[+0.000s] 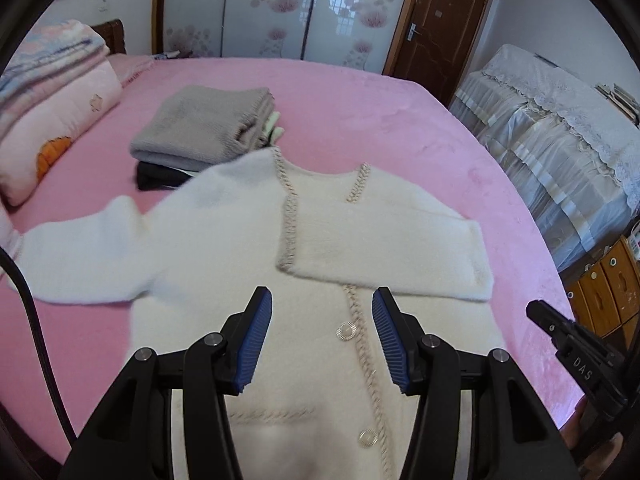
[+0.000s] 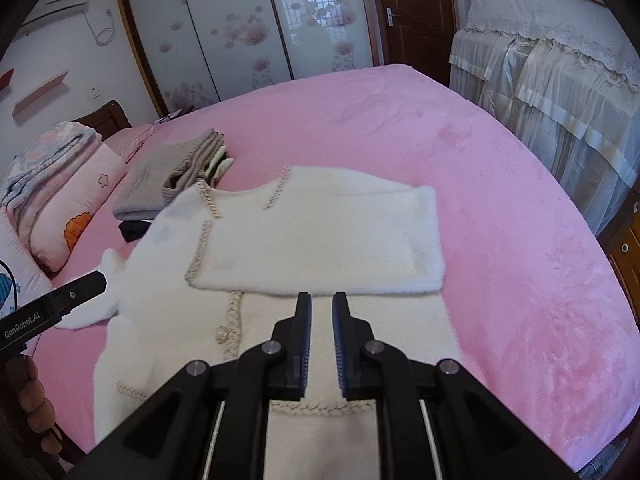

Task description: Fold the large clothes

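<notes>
Centrally, a white cardigan is being shown front-up on the pink bed, its hem nearest the cameras. Its right sleeve is being kept folded across the chest, presumably to square the body, while the left sleeve is being left spread towards the pillows, seemingly awaiting the matching fold. The left gripper is being held above the button placket with its jaws wide apart and gripping nothing. The right gripper is being held over the lower front, jaws nearly together, a narrow gap showing, nothing between them. Behind the collar, a stack of folded knitwear is being kept, apparently as finished work. "GenRobot.AI" is being displayed on the left gripper's side in the right view; "DAS" is being displayed on the right gripper in the left view.
</notes>
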The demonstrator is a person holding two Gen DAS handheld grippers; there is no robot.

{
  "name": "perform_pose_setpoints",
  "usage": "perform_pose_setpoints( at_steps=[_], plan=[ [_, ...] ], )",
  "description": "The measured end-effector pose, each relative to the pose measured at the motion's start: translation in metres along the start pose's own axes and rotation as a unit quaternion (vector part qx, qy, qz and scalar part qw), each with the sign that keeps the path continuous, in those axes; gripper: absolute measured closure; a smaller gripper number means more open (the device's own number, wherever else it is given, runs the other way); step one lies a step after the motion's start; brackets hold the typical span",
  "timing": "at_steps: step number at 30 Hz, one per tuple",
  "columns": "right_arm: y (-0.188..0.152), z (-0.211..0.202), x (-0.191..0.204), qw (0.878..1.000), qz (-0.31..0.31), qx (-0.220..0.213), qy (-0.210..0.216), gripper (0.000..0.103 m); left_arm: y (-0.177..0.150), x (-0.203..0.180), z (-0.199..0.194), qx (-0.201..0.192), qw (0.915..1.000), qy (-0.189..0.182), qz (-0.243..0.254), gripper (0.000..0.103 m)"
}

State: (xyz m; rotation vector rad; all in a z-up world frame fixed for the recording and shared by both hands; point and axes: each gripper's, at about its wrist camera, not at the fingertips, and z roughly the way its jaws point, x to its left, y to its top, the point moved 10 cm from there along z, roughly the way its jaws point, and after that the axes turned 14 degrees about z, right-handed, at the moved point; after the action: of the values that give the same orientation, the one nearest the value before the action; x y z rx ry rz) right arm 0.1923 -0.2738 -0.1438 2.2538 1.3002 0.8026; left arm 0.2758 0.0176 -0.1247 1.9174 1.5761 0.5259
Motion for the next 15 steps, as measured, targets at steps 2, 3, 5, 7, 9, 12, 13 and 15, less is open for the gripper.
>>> perform_pose_setpoints(
  at_steps=[2, 3, 5, 7, 9, 12, 13, 15],
  plan=[
    [-0.006, -0.014, 0.018, 1.000, -0.010, -0.006, 0.010, 0.086, -0.009, 0.010, -0.019, -0.002, 1.0000, 0.008, -0.001, 0.052],
    [-0.010, -0.021, 0.029, 1.000, -0.015, -0.008, 0.018, 0.080, -0.015, 0.017, -0.029, -0.001, 0.9999, 0.012, -0.003, 0.052],
    [-0.017, -0.033, 0.048, 0.999, -0.025, -0.013, 0.031, 0.075, -0.025, 0.031, -0.043, 0.000, 0.9999, 0.015, -0.007, 0.052],
    [-0.025, -0.042, 0.070, 0.998, -0.039, -0.015, 0.044, 0.075, -0.035, 0.050, -0.059, -0.002, 0.9996, 0.027, -0.012, 0.052],
    [-0.034, -0.048, 0.091, 0.997, -0.053, -0.014, 0.056, 0.075, -0.046, 0.072, -0.072, -0.003, 0.9990, 0.040, -0.017, 0.052],
    [-0.049, -0.049, 0.125, 0.995, -0.070, -0.007, 0.075, 0.075, -0.062, 0.112, -0.086, 0.000, 0.9979, 0.058, -0.028, 0.052],
    [-0.055, -0.048, 0.138, 0.994, -0.076, -0.003, 0.083, 0.075, -0.069, 0.130, -0.090, 0.003, 0.9972, 0.067, -0.034, 0.052],
    [-0.066, -0.045, 0.160, 0.992, -0.087, 0.000, 0.089, 0.075, -0.081, 0.161, -0.095, 0.007, 0.9954, 0.084, -0.046, 0.052]
  ],
)
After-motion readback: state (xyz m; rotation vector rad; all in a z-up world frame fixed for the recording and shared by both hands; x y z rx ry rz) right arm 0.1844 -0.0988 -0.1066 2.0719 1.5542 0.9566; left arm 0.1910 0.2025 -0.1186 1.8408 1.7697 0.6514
